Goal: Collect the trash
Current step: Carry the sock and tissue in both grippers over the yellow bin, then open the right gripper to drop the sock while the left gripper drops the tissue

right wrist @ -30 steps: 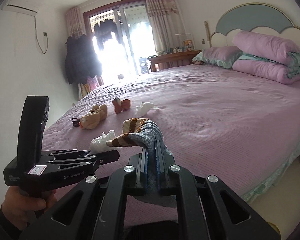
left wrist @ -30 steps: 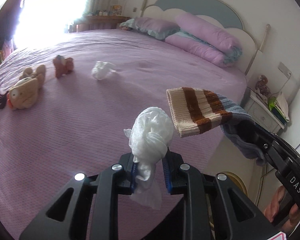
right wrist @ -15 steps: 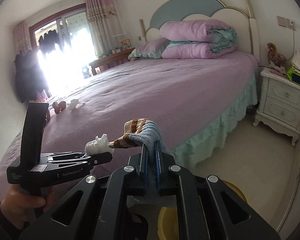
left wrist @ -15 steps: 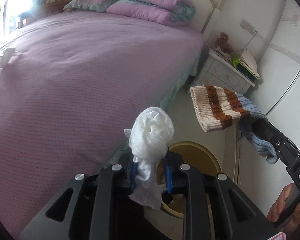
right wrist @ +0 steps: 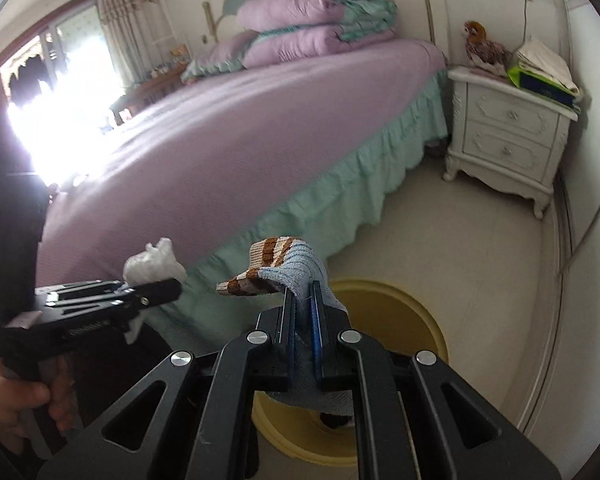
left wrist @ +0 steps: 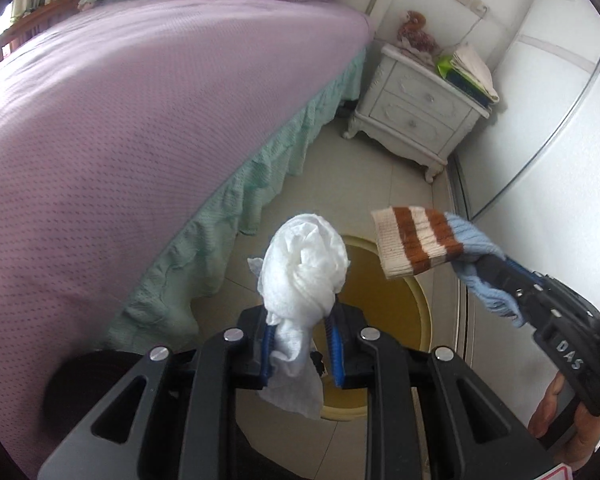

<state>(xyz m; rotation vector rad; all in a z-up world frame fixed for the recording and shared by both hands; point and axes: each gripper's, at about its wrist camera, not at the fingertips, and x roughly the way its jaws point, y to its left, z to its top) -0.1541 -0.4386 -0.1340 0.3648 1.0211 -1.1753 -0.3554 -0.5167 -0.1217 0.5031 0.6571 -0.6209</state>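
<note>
While your left gripper [left wrist: 300, 344] jaws clamp the tissue wad [left wrist: 304, 268] and your right gripper [right wrist: 302, 316] jaws clamp the sock [right wrist: 296, 268], both hang above the yellow bin [right wrist: 392, 312] for dropping.

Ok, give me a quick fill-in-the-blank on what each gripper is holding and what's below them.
1. The left gripper is shut on a white ____.
2. The right gripper is shut on a striped ____.
3. The round bin on the floor below them is ____ in colour.

Missing words: tissue; sock; yellow

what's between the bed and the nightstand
Only bare floor between bed and nightstand; the right wrist view shows it best.
</note>
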